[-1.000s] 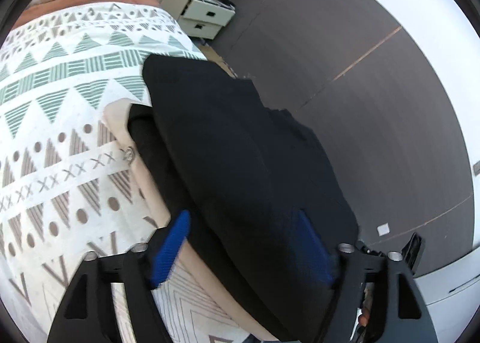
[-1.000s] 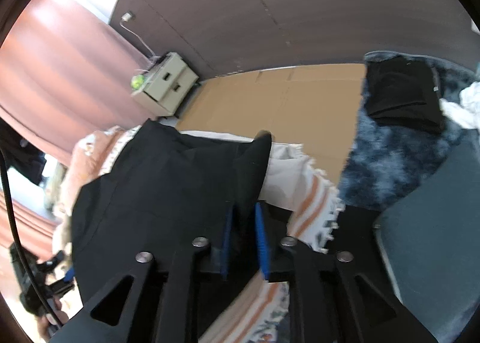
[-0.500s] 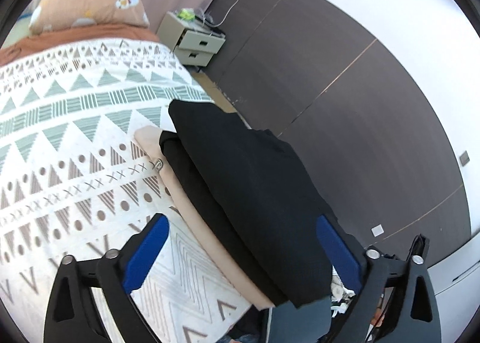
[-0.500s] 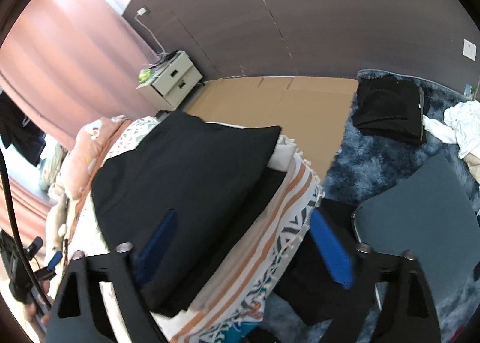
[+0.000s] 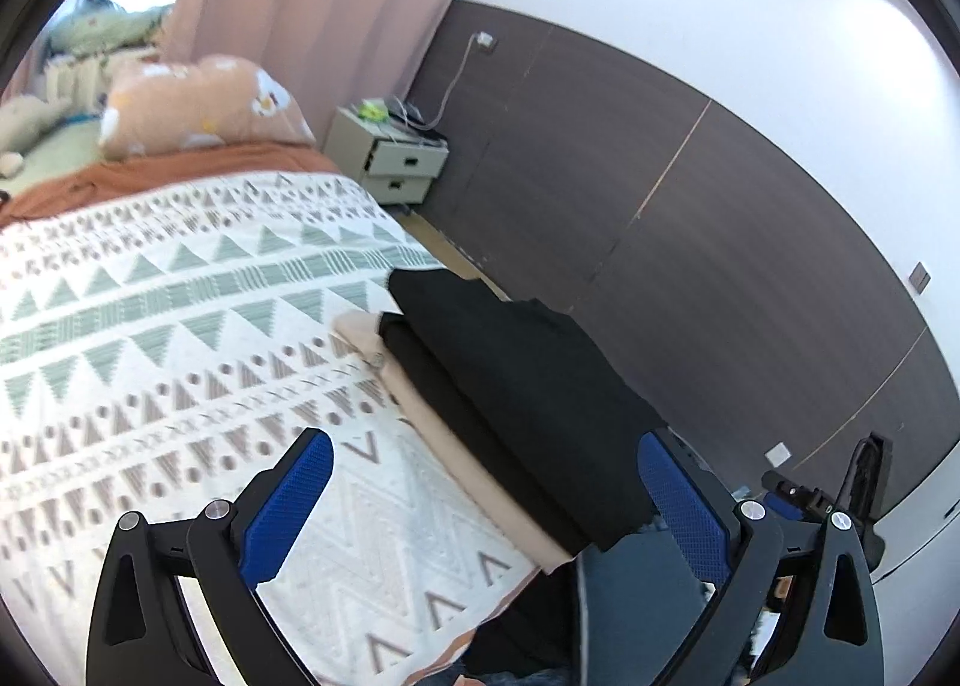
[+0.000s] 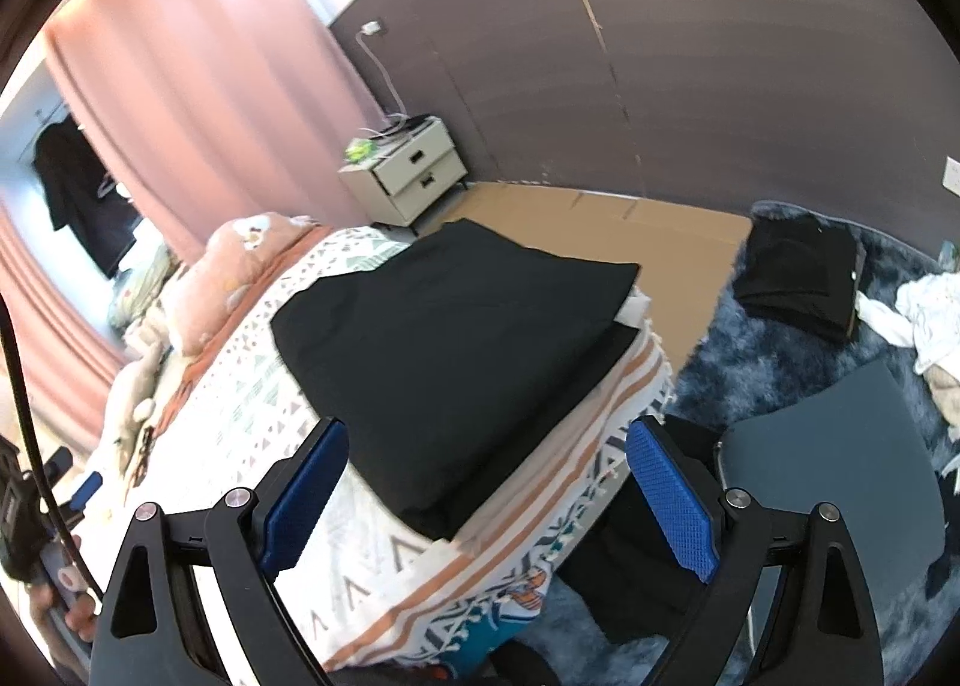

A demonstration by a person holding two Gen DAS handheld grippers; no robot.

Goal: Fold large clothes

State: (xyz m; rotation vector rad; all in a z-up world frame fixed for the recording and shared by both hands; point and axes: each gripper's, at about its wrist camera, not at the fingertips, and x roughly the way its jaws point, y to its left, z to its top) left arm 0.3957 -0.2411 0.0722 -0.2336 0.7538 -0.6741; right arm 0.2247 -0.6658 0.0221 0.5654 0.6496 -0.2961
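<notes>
A folded black garment (image 5: 516, 386) lies on top of a small stack near the bed's right edge, over another black piece and a beige folded one (image 5: 456, 446). It also shows in the right wrist view (image 6: 456, 338) at the bed's corner. My left gripper (image 5: 480, 506) is open and empty, held back above the stack's near end. My right gripper (image 6: 486, 494) is open and empty, held back from the stack's near corner.
The bed has a patterned white bedspread (image 5: 150, 326) and an orange pillow (image 5: 198, 104). A bedside cabinet (image 6: 408, 170) stands by the dark wall. A grey chair (image 6: 840, 464), a blue rug (image 6: 750, 338) with a black folded item (image 6: 798, 278) and white clothes (image 6: 924, 320) are right.
My right gripper let go of the black garment and opened. Both grippers pulled back and up from the stack, which now lies flat on the bed.
</notes>
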